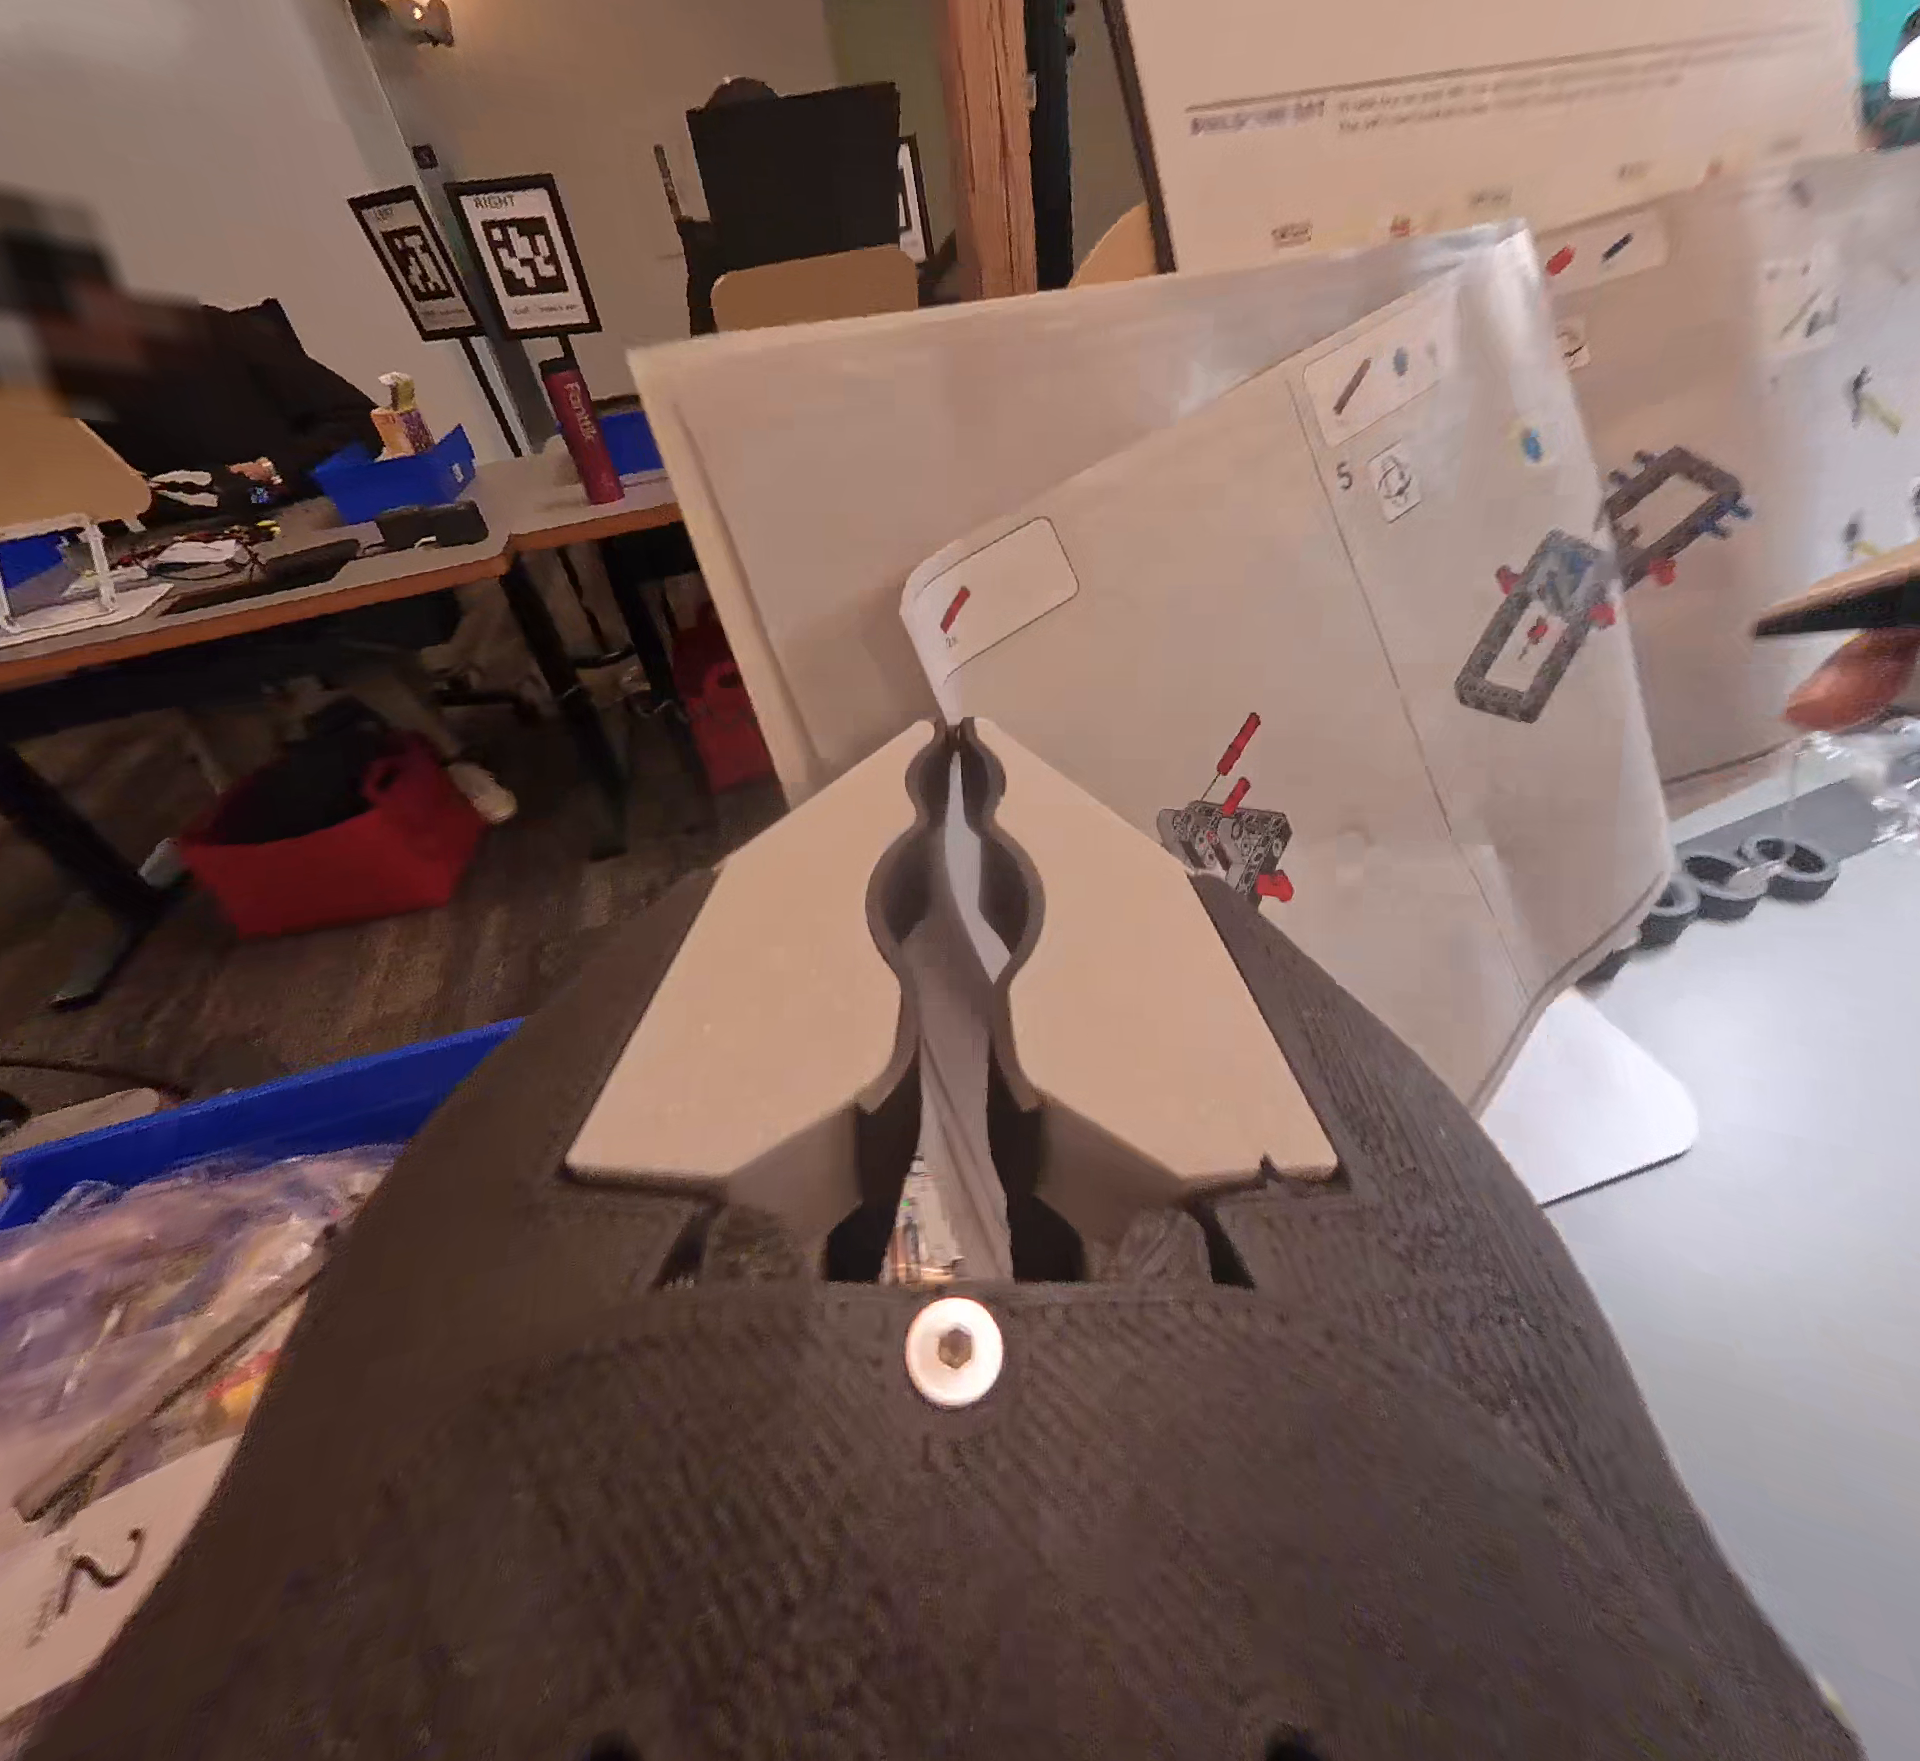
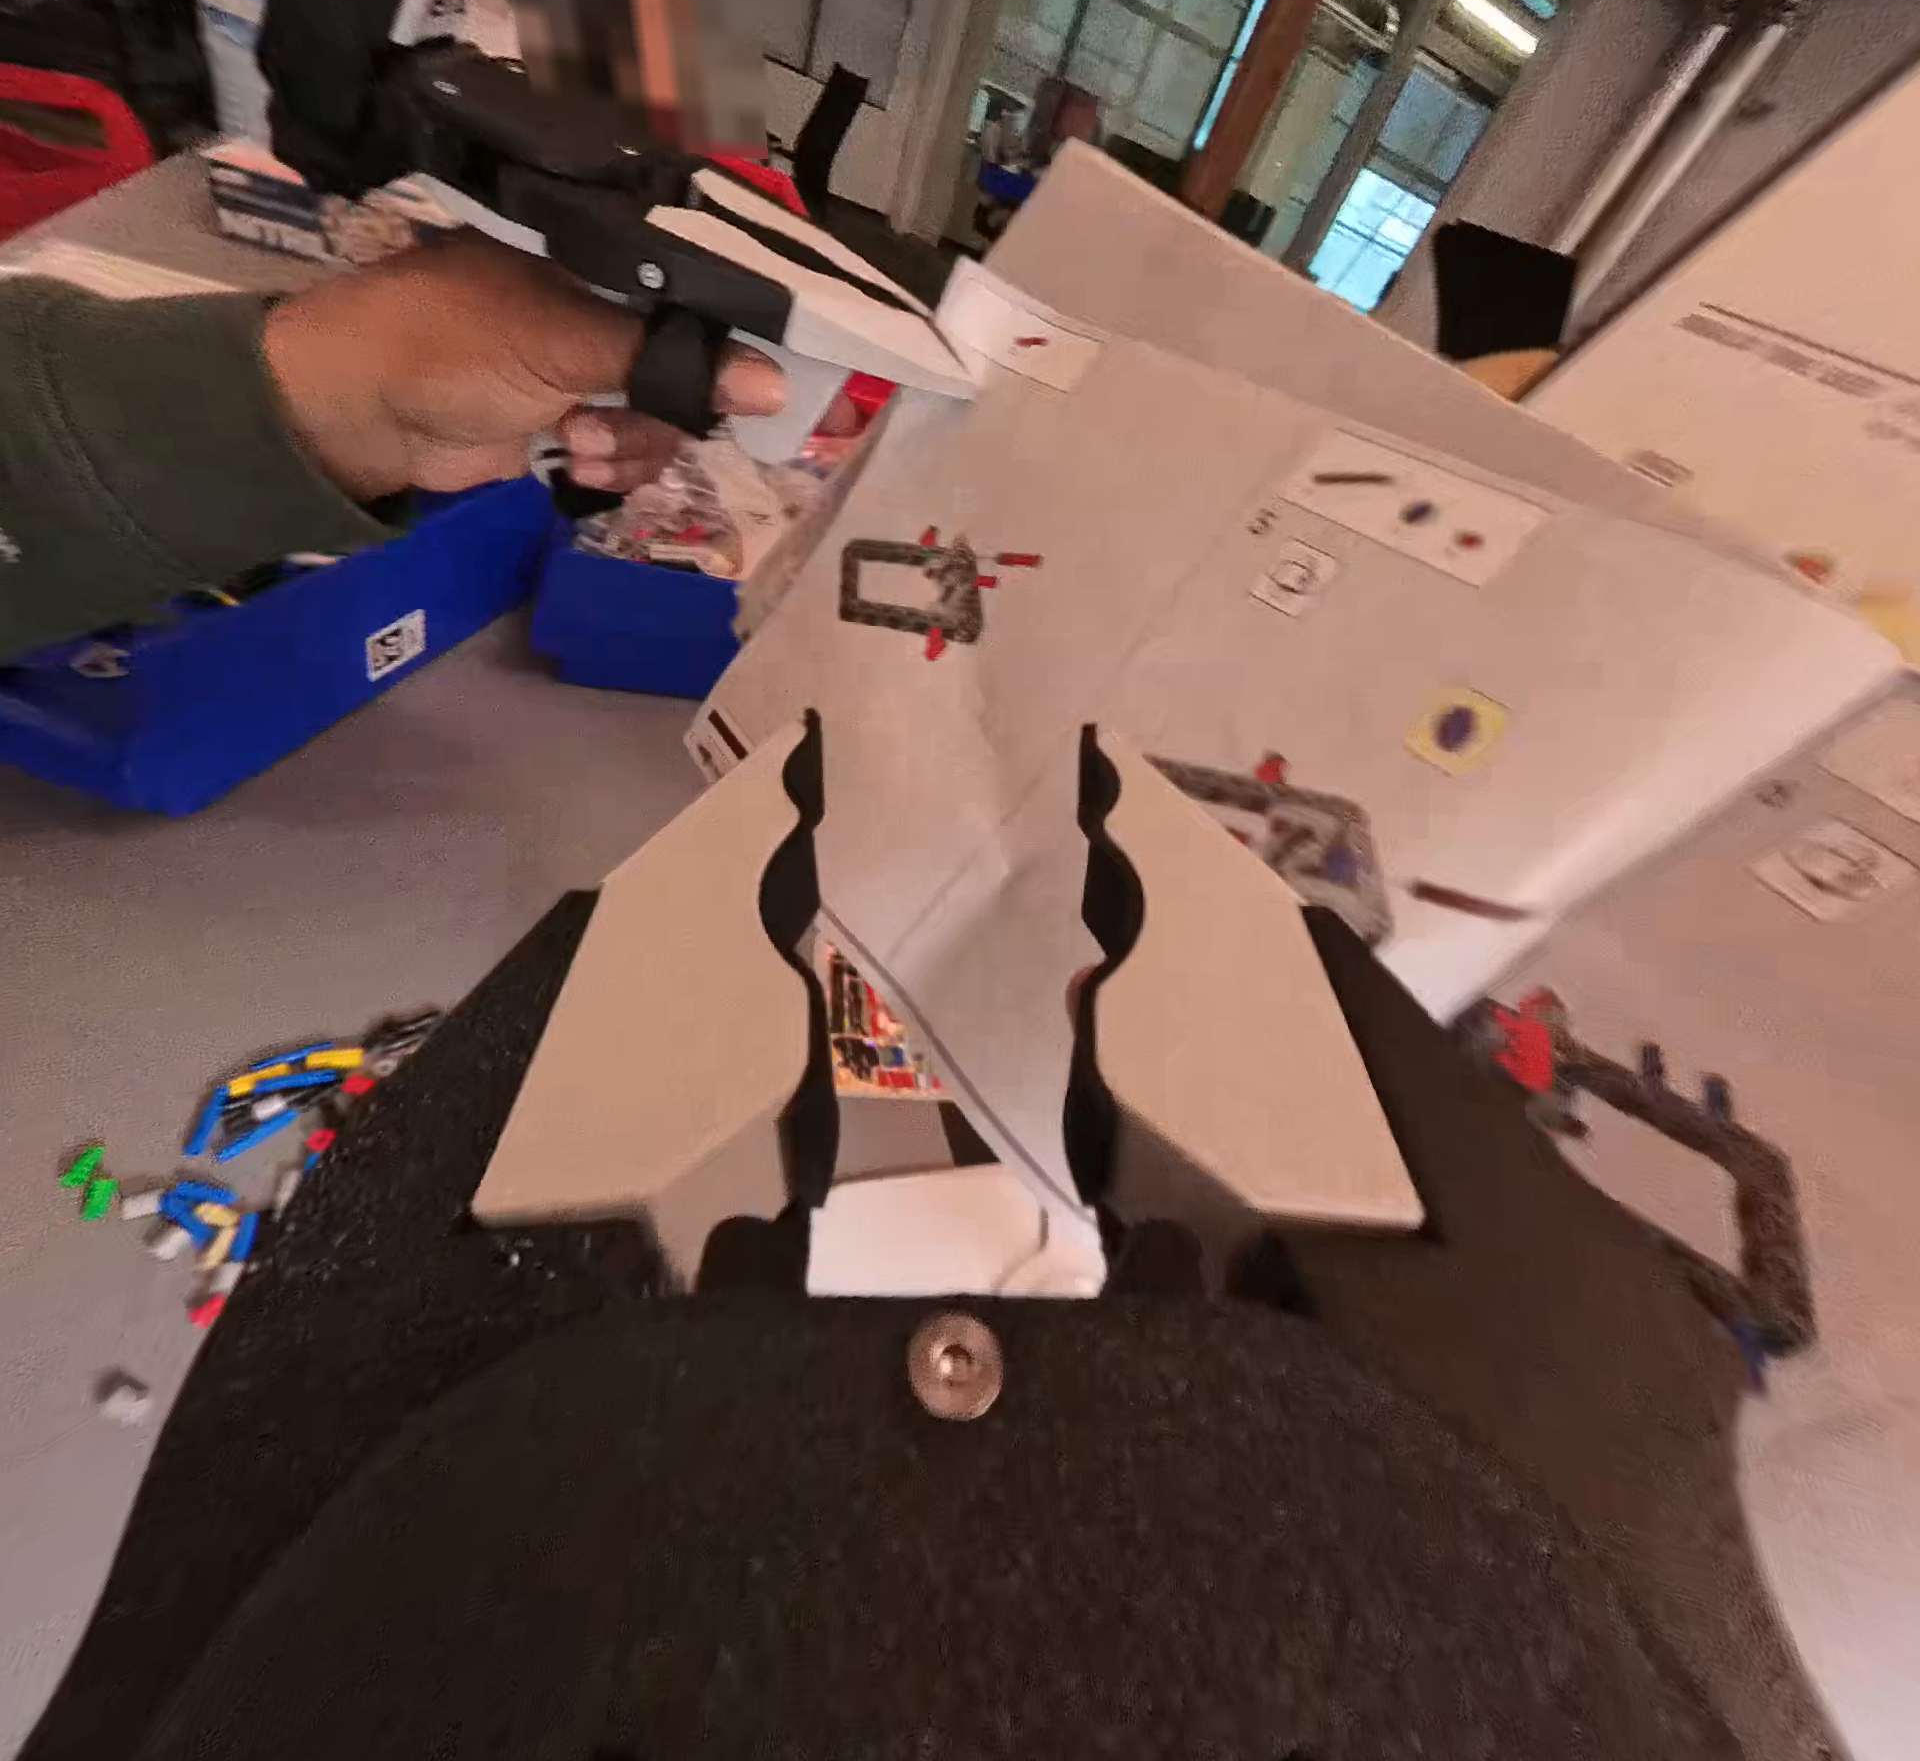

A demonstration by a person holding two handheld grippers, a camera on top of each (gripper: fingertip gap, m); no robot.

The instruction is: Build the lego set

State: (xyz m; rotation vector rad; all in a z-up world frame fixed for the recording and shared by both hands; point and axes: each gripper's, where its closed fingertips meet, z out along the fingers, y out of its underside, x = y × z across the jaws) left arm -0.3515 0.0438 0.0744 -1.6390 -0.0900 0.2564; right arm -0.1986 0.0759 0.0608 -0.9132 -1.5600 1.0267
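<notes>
The open instruction booklet [image 1: 1299, 672] stands upright on a white stand [image 1: 1590, 1119]. My left gripper [image 1: 954, 729] is shut on the edge of one of its pages [image 1: 997, 599], which runs down between the fingers. In the right wrist view the left gripper [image 2: 961, 371], in a person's hand [image 2: 436, 361], pinches the page's top corner. My right gripper [image 2: 948, 729] is open, its jaws wide apart in front of the booklet [image 2: 1195, 631], with a curled page between them. A dark grey frame assembly [image 2: 1745, 1181] with red and blue pins lies on the table to the right.
Loose small blue, yellow, green and red pieces [image 2: 260, 1109] lie on the grey table at the left. Blue bins [image 2: 260, 651] stand behind them, one holding bagged parts [image 1: 156, 1296]. Black wheels [image 1: 1745, 870] sit beside the stand. A person sits at another desk far left. Spacing between my two grippers at the tips: around 15 centimeters.
</notes>
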